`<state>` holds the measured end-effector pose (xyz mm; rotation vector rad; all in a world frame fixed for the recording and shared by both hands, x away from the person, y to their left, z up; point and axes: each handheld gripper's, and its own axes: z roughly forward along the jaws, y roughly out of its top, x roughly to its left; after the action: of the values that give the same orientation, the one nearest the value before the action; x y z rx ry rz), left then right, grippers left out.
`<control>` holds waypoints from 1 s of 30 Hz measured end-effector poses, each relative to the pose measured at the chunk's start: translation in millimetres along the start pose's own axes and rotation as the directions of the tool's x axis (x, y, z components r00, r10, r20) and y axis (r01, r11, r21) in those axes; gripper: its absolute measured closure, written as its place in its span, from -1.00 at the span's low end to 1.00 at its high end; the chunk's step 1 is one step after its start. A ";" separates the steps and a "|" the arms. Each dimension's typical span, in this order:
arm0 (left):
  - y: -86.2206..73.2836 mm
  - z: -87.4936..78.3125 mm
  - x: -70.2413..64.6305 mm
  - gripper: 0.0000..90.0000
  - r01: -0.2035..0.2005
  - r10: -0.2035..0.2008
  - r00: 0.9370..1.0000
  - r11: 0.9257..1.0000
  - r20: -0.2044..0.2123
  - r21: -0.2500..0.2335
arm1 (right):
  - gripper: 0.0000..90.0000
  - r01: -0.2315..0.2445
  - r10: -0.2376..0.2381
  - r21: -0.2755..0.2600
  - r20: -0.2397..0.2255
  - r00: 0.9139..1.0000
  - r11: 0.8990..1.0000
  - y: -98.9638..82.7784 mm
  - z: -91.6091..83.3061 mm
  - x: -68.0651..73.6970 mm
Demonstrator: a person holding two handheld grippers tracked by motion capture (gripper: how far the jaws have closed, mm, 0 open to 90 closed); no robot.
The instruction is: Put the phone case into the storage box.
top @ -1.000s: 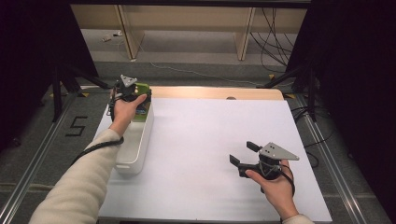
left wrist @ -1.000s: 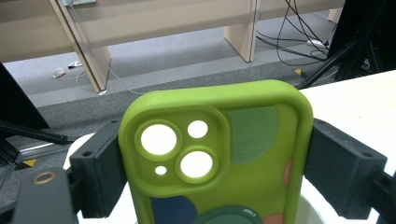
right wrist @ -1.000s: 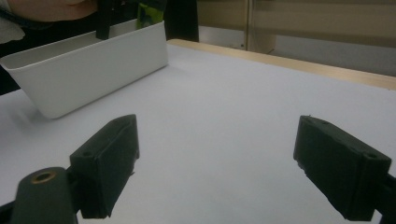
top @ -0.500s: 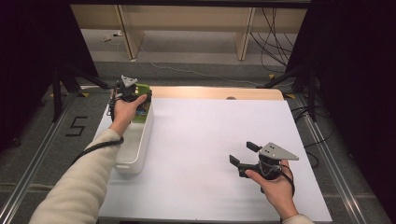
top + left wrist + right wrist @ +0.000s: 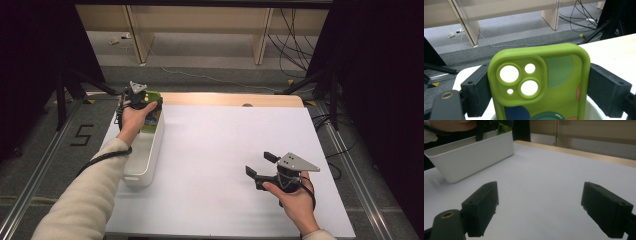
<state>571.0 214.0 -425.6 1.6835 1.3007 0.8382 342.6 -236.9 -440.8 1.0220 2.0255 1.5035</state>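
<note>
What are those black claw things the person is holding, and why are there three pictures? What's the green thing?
Those are grippers, hand-held tools with two black jaws that pinch like tongs. A person holds one in each hand.

One picture comes from a camera up high, looking down on the white table. There you see the left gripper over the far end of a white tub, and the right gripper low over the bare table.

The other two pictures come from little cameras riding on the grippers, looking out between the jaws.

The green thing is a phone case, with round holes for the phone's camera. The left gripper's jaws squeeze it on both sides and hold it upright above the tub. The right gripper's jaws stand open with nothing between them.
</note>
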 end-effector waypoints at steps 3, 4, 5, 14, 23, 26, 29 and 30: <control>-0.4 0.2 0.1 -0.68 0.004 -0.004 1.000 1.000 0.000 0.003 | -0.65 0.000 0.000 0.000 -0.001 1.000 1.000 0.0 0.1 0.1; -0.5 0.3 0.1 -0.68 0.004 -0.004 1.000 1.000 0.001 0.004 | -0.65 0.001 -0.001 0.001 -0.001 1.000 1.000 0.0 0.1 0.0; -0.5 0.4 0.3 -0.68 0.004 -0.004 1.000 1.000 0.002 0.006 | -0.65 0.001 -0.001 0.001 -0.001 1.000 1.000 0.0 0.1 0.0; -0.5 0.7 0.9 -0.68 0.007 -0.007 1.000 1.000 0.008 0.022 | -0.65 0.002 -0.002 0.004 -0.005 1.000 1.000 0.0 0.1 0.1; 0.5 1.2 0.0 -0.69 -0.006 0.006 1.000 1.000 0.008 0.029 | -0.65 0.001 -0.001 0.006 -0.003 1.000 1.000 -0.1 0.1 0.1; 0.8 1.3 0.0 -0.70 -0.010 0.009 1.000 1.000 0.006 0.029 | -0.65 0.001 -0.001 0.007 -0.002 1.000 1.000 -0.1 0.0 0.0; 1.0 1.3 0.1 -0.70 -0.008 0.007 1.000 1.000 0.008 0.028 | -0.65 0.002 -0.002 0.007 -0.002 1.000 1.000 0.0 0.0 0.0; 1.0 1.3 0.2 -0.70 -0.006 0.005 1.000 1.000 0.007 0.026 | -0.65 0.002 -0.002 0.005 -0.003 1.000 1.000 0.0 0.1 -0.1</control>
<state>572.6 213.8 -425.3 1.7099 1.3083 0.8209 342.8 -236.9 -440.8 1.0195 2.0331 1.5008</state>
